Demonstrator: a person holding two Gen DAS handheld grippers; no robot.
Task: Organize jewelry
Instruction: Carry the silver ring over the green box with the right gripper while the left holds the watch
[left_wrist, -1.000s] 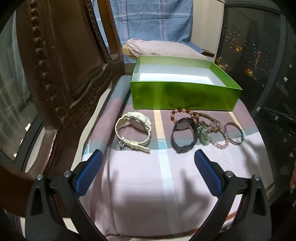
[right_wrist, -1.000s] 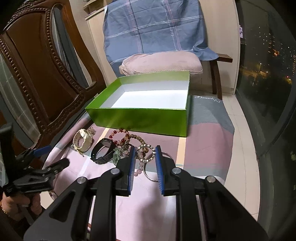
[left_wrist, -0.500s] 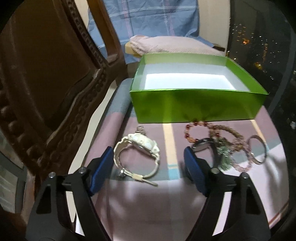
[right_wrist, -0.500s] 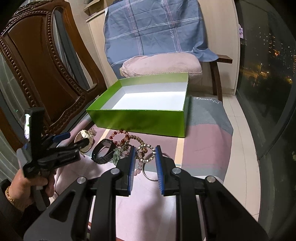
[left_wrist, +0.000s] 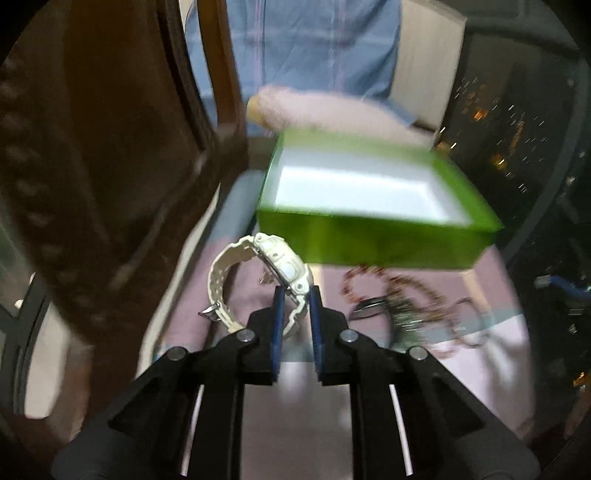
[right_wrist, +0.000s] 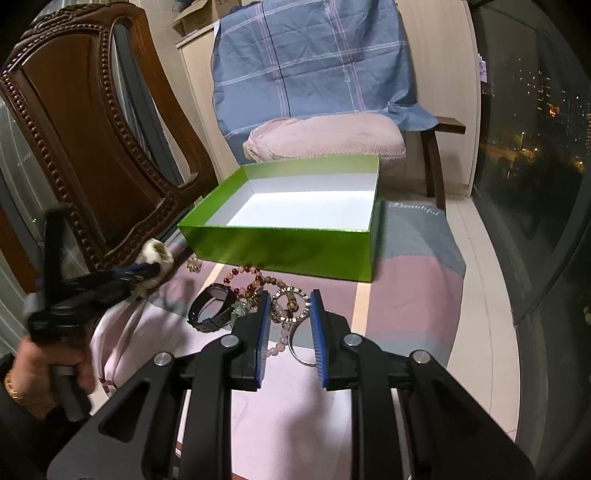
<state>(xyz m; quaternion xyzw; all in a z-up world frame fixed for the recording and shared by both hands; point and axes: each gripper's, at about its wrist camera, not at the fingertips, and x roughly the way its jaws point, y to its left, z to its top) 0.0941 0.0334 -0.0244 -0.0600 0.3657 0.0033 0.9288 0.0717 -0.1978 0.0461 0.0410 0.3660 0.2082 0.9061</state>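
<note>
My left gripper (left_wrist: 295, 291) has its jaws closing on a white watch (left_wrist: 280, 264), gripped by the case, the strap looping out to the left. In the right wrist view the watch (right_wrist: 157, 254) hangs off the cloth in the left gripper (right_wrist: 147, 273), left of the green box (right_wrist: 280, 247). That open, white-lined box (left_wrist: 369, 240) is bare inside. A black band (right_wrist: 212, 306), bead bracelets (right_wrist: 251, 280) and a silver bangle (right_wrist: 299, 350) lie in a heap before it. My right gripper (right_wrist: 290, 299) hovers over the heap, narrowly open, holding nothing.
A carved wooden chair (right_wrist: 92, 129) stands close on the left. Behind the box is a seat with a pink cushion (right_wrist: 325, 140) and blue cloth. A dark window (right_wrist: 535, 147) runs along the right. A person's hand (right_wrist: 40, 365) holds the left gripper. A striped pink cloth (right_wrist: 406, 288) covers the surface.
The left gripper moved forward to the white watch, narrowed its jaws onto the case and lifted it off the cloth. The right gripper has stayed in place.
</note>
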